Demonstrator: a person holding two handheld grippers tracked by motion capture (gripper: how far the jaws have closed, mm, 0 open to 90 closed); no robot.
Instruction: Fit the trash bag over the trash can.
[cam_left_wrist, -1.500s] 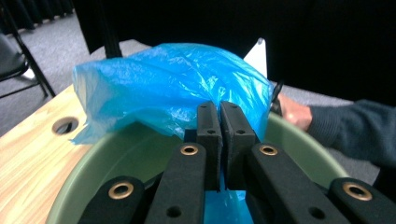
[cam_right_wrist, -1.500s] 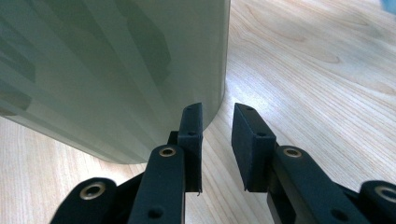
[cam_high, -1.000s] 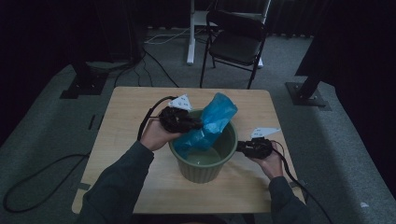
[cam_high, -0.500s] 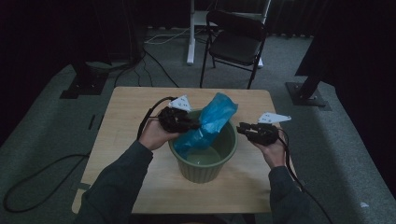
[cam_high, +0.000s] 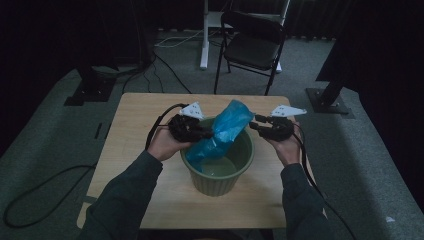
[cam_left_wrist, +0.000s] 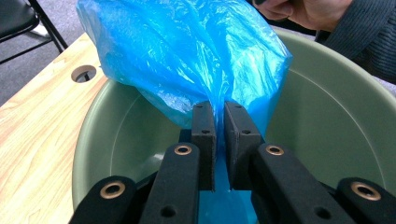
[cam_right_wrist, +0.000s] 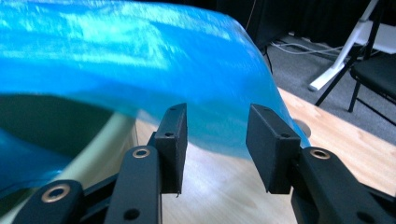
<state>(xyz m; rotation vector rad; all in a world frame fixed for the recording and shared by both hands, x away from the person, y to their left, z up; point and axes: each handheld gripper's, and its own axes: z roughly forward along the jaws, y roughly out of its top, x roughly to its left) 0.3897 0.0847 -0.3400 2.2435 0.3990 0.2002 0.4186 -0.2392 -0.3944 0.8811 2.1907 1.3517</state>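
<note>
The blue plastic bag (cam_high: 222, 132) stood bunched over the green bin (cam_high: 220, 177) at the frame's centre, on the wooden table (cam_high: 130, 130). The left gripper (cam_high: 202, 134) pinched a fold of it. At right, the right gripper (cam_high: 255, 124) had just been opening, its jaws wide with nothing between them.

The green tub (cam_high: 220, 172) sits in the middle of the desk (cam_high: 130, 125). The blue bag (cam_high: 222, 132) sticks up over its rim and blocks the way across. The desk has open room at both sides and in front of the tub.
</note>
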